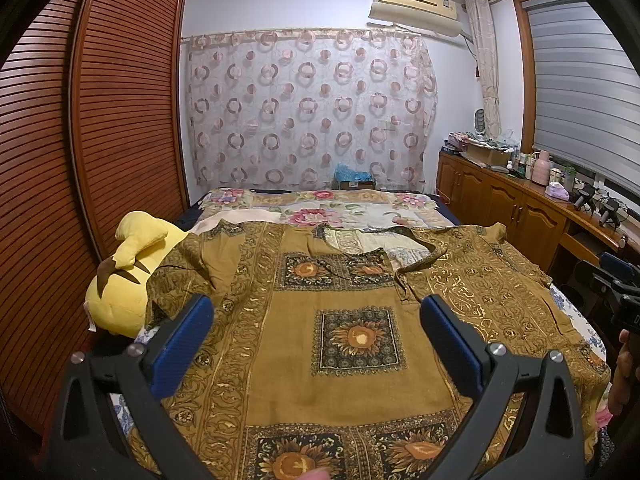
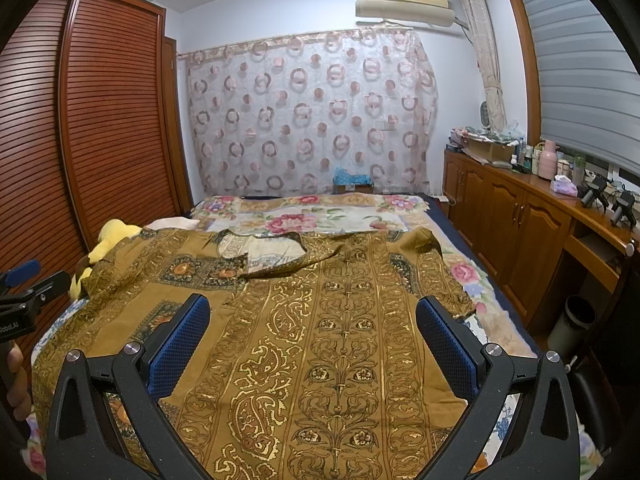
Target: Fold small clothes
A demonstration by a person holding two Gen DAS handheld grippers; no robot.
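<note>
A brown and gold patterned shirt (image 1: 320,320) lies spread flat on the bed, neck opening toward the far end. It also shows in the right wrist view (image 2: 340,320). My left gripper (image 1: 316,312) is open and empty, hovering above the shirt's left half near its lower hem. My right gripper (image 2: 312,312) is open and empty, hovering above the shirt's right half. The right gripper's body shows at the right edge of the left wrist view (image 1: 618,284), and the left gripper's body at the left edge of the right wrist view (image 2: 24,292).
A yellow plush toy (image 1: 124,276) lies at the bed's left edge beside the louvred wardrobe (image 1: 100,120). A floral bedsheet (image 1: 320,210) covers the bed. A wooden cabinet (image 2: 520,216) with clutter runs along the right. A bin (image 2: 570,320) stands on the floor.
</note>
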